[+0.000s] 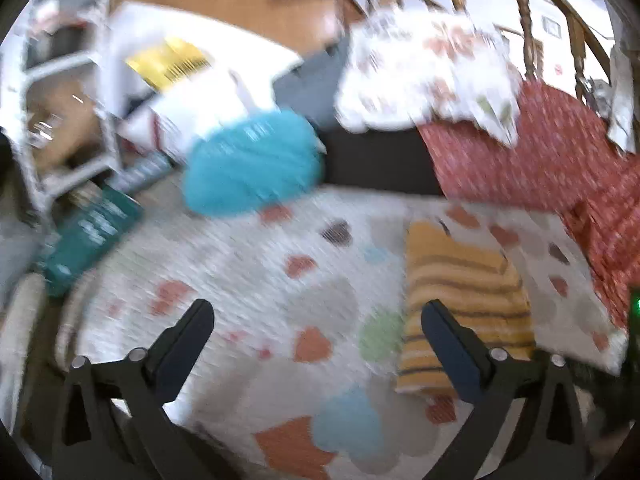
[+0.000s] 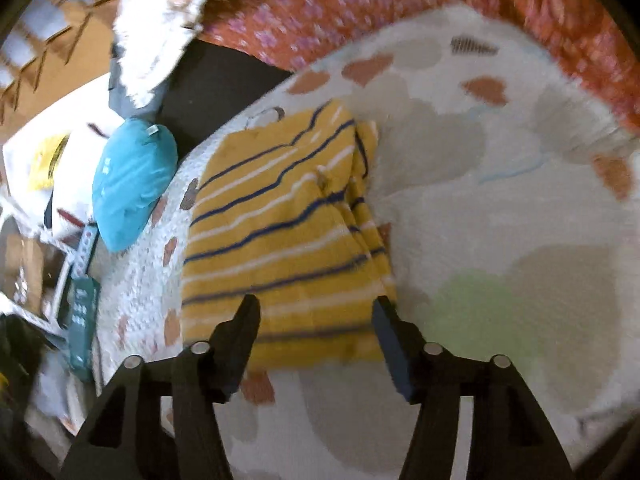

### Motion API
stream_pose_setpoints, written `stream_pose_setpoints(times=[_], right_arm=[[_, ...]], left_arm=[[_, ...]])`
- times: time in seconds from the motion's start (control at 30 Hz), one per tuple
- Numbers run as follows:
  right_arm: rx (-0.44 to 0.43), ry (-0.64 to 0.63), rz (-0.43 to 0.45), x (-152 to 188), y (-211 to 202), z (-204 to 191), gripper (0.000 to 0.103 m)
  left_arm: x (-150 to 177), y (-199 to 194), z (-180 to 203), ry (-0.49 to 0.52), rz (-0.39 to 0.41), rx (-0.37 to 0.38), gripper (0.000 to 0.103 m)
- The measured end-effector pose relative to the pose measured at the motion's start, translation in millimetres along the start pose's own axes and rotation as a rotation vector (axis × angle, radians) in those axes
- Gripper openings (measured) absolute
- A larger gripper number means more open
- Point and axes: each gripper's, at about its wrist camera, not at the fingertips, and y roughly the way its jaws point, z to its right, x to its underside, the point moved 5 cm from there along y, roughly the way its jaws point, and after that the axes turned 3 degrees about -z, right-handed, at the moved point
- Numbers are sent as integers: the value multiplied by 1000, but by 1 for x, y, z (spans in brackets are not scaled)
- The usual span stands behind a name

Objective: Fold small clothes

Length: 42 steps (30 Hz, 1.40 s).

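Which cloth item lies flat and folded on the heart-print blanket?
The yellow striped shirt. The teal bundle sits bunched at the blanket's edge, and the floral cloth is draped higher up behind.

A small mustard-yellow garment [image 2: 280, 232] with thin navy and white stripes lies folded into a flat, roughly rectangular stack on a white spread [image 2: 500, 220] patterned with coloured hearts, its layered folded edges along its right side.
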Motion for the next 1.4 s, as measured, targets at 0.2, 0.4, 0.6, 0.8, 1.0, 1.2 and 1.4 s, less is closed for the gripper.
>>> stream_pose_setpoints(times=[0.2, 0.4, 0.6, 0.8, 1.0, 1.2, 1.4], right_arm=[[107, -57, 66, 45, -49, -4, 69], [212, -104, 110, 81, -71, -6, 73], [264, -122, 95, 90, -73, -8, 73], [280, -172, 57, 105, -70, -16, 73], [308, -266, 58, 112, -68, -34, 74], [330, -281, 70, 112, -69, -38, 77], [340, -270, 70, 110, -71, -34, 77]], left_arm=[[-8, -37, 6, 73, -8, -49, 103], [8, -40, 27, 133, -123, -24, 103], [33, -54, 40, 116, -179, 89, 103], [47, -61, 55, 152, -226, 169, 103], [61, -55, 57, 166, -277, 171, 103], [72, -47, 55, 169, -334, 161, 103], [78, -42, 55, 161, -370, 169, 103]])
